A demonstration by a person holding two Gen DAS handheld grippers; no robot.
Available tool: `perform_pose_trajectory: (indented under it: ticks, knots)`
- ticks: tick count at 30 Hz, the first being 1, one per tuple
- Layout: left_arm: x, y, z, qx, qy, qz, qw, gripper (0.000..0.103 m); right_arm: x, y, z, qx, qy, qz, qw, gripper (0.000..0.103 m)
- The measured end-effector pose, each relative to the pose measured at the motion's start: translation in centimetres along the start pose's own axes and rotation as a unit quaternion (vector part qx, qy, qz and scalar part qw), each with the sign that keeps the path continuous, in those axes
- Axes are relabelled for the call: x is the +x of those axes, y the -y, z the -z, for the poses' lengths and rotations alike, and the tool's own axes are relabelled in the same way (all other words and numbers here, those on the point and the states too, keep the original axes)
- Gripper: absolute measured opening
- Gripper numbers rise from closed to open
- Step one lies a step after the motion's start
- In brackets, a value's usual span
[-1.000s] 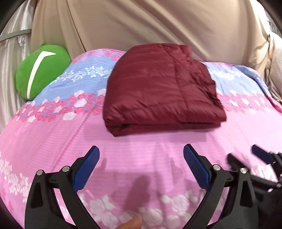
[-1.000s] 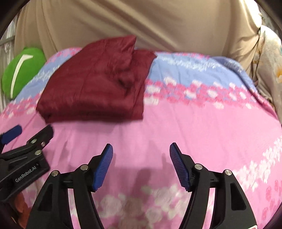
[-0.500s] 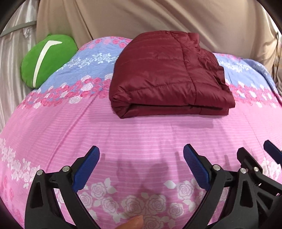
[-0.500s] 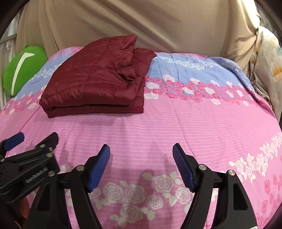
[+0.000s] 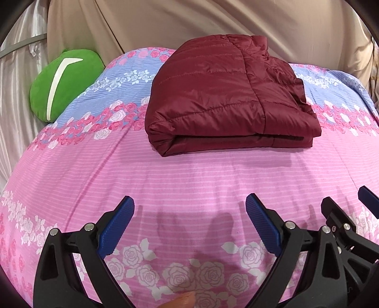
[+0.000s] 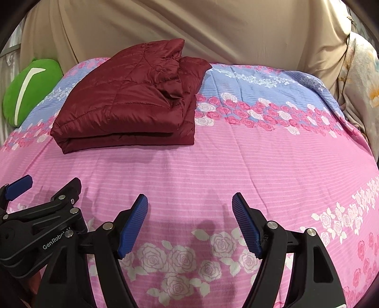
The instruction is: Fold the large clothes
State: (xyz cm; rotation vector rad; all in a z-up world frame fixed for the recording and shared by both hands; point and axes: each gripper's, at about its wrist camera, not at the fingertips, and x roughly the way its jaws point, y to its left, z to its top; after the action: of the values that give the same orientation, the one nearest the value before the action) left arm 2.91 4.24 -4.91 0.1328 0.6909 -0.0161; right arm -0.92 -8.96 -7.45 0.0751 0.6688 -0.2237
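A dark red quilted jacket [image 5: 227, 99] lies folded into a thick rectangle on the far half of the bed; the right wrist view shows the jacket [image 6: 128, 104] at the upper left. My left gripper [image 5: 189, 208] hovers over the pink sheet well short of the jacket, jaws wide apart with nothing between them. My right gripper [image 6: 189, 206] is beside it on the right, also open and empty, over bare sheet. Each gripper shows at the edge of the other's view: the right gripper [image 5: 343, 208], the left gripper [image 6: 47, 187].
The bed wears a pink and blue floral sheet [image 5: 189, 177]. A green cushion [image 5: 61, 83] leans at the far left corner. Beige drapes [image 5: 189, 21] hang behind the bed, and a pale floral cloth [image 6: 362, 83] hangs at the far right.
Both views have tilted up and steadied, so the folded jacket sits higher and farther in frame. The right gripper's jaws stand slightly wider than a second ago. The jacket has not moved.
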Motion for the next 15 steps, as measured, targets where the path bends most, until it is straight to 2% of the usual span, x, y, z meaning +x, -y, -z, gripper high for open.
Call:
perform_pose_trajectory:
  ticks: [15]
  knots:
    - [0.02,0.07,0.01,0.001,-0.001,-0.002,1.0000,0.092,-0.02,-0.06,0.09,0.004,-0.001,0.002,1.000,0.072]
